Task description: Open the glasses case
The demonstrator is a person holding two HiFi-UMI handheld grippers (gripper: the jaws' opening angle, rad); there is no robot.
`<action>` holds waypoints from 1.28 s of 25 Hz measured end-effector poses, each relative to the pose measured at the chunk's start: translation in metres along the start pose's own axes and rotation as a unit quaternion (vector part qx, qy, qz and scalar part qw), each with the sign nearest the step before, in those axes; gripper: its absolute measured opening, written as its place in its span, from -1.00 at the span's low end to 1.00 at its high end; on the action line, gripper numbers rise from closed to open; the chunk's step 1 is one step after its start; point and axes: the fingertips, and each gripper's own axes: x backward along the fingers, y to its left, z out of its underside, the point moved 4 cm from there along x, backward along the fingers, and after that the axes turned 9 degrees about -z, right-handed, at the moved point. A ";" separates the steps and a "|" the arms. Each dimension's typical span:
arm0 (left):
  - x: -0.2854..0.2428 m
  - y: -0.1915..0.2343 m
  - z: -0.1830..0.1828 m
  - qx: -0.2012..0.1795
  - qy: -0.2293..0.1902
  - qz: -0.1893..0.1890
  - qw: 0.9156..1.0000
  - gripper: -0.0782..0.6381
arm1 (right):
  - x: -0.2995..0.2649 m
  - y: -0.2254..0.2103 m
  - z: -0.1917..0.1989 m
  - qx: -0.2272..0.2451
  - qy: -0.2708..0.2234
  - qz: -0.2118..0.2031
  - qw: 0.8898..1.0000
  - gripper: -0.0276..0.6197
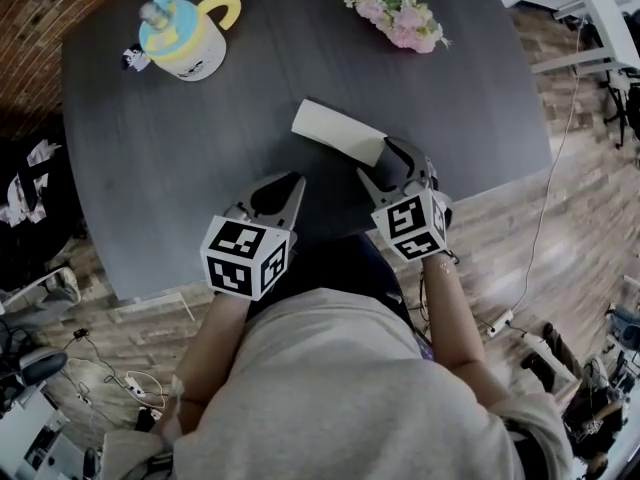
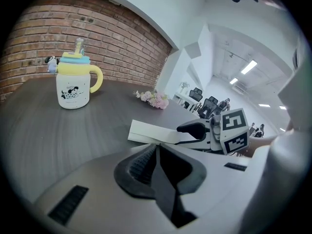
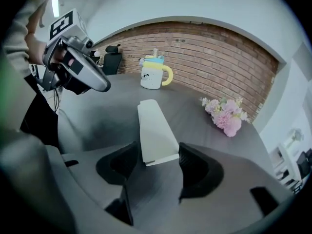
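A white, closed glasses case (image 1: pixel 338 131) lies flat on the dark table (image 1: pixel 150 168), slanting away to the upper left. My right gripper (image 1: pixel 378 156) is open and straddles the case's near right end. In the right gripper view the case (image 3: pixel 155 130) runs away between the two dark pads (image 3: pixel 196 167), with thin gaps at its sides. My left gripper (image 1: pixel 285 183) hovers just left of that spot, its jaws shut on nothing, about a hand's width from the case. The left gripper view shows its closed pads (image 2: pixel 141 162), the case (image 2: pixel 153 133) and the right gripper (image 2: pixel 202 129) beyond.
A white mug with a yellow handle and blue lid (image 1: pixel 185 38) stands at the table's far left corner. A pink flower bunch (image 1: pixel 400 16) lies at the far edge. The near table edge runs just under both grippers; wood floor and cables lie beyond.
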 end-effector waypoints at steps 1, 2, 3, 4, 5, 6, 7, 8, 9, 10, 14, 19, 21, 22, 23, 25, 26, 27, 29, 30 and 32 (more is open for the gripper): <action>0.000 0.000 0.000 -0.002 0.000 0.001 1.000 -0.67 | 0.000 -0.001 0.001 0.003 0.001 0.002 1.000 -0.13; -0.001 0.000 -0.001 -0.003 0.000 0.001 1.000 -0.67 | 0.000 -0.002 0.001 0.006 0.001 0.002 1.000 -0.16; -0.001 0.001 -0.001 -0.004 -0.001 0.001 1.000 -0.67 | 0.000 -0.002 0.001 0.010 0.002 0.002 1.000 -0.16; -0.002 0.001 0.000 -0.003 -0.001 0.000 1.000 -0.67 | 0.000 -0.002 0.002 0.013 0.002 0.002 1.000 -0.16; -0.003 0.002 -0.001 -0.002 -0.002 0.000 1.000 -0.67 | 0.000 -0.002 0.002 0.014 0.002 0.000 1.000 -0.16; -0.003 0.002 -0.001 -0.001 -0.003 0.000 1.000 -0.67 | 0.001 -0.002 0.002 0.015 0.002 -0.002 1.000 -0.18; -0.004 0.002 -0.002 0.000 -0.004 0.000 1.000 -0.67 | 0.001 -0.002 0.002 0.015 0.001 -0.004 1.000 -0.18; -0.004 0.002 -0.002 0.001 -0.006 0.000 1.000 -0.67 | 0.001 -0.003 0.002 0.014 0.001 -0.006 1.000 -0.19; -0.005 0.001 -0.003 0.001 -0.006 0.000 1.000 -0.67 | 0.002 -0.003 0.002 0.012 0.001 -0.009 1.000 -0.19; -0.005 0.001 -0.003 0.002 -0.006 0.001 1.000 -0.67 | 0.002 -0.004 0.002 0.009 -0.001 -0.012 1.000 -0.19; -0.006 -0.003 -0.007 -0.002 -0.007 0.005 1.000 -0.67 | 0.008 -0.009 -0.006 -0.008 -0.020 -0.030 0.999 -0.23; -0.004 -0.003 -0.009 -0.001 -0.014 0.005 1.000 -0.67 | 0.014 -0.011 -0.015 -0.003 -0.038 -0.045 0.998 -0.53; -0.004 -0.002 -0.009 -0.002 -0.014 0.005 1.000 -0.67 | 0.014 -0.011 -0.015 0.004 -0.037 -0.050 0.998 -0.54; -0.004 -0.002 -0.009 -0.003 -0.015 0.005 1.000 -0.67 | 0.014 -0.013 -0.016 0.004 -0.039 -0.051 0.998 -0.55; -0.004 -0.001 -0.009 -0.003 -0.016 0.005 1.000 -0.67 | 0.015 -0.014 -0.017 0.002 -0.043 -0.050 0.998 -0.58; -0.004 -0.001 -0.010 -0.003 -0.018 0.006 1.000 -0.67 | 0.017 -0.019 -0.020 -0.003 -0.052 -0.047 0.998 -0.65; -0.004 -0.001 -0.011 -0.004 -0.019 0.007 1.000 -0.67 | 0.018 -0.022 -0.021 -0.006 -0.056 -0.045 0.997 -0.67; -0.004 -0.002 -0.011 -0.005 -0.020 0.008 1.000 -0.67 | 0.018 -0.025 -0.022 -0.010 -0.061 -0.042 0.997 -0.68; -0.004 -0.003 -0.012 -0.008 -0.021 0.009 1.000 -0.67 | 0.020 -0.034 -0.024 -0.023 -0.071 -0.033 0.997 -0.72; -0.004 -0.003 -0.013 -0.010 -0.021 0.010 1.000 -0.67 | 0.019 -0.040 -0.025 -0.029 -0.074 -0.027 0.996 -0.74; -0.005 -0.004 -0.015 -0.013 -0.022 0.011 1.000 -0.67 | 0.018 -0.050 -0.027 -0.038 -0.077 -0.012 0.996 -0.76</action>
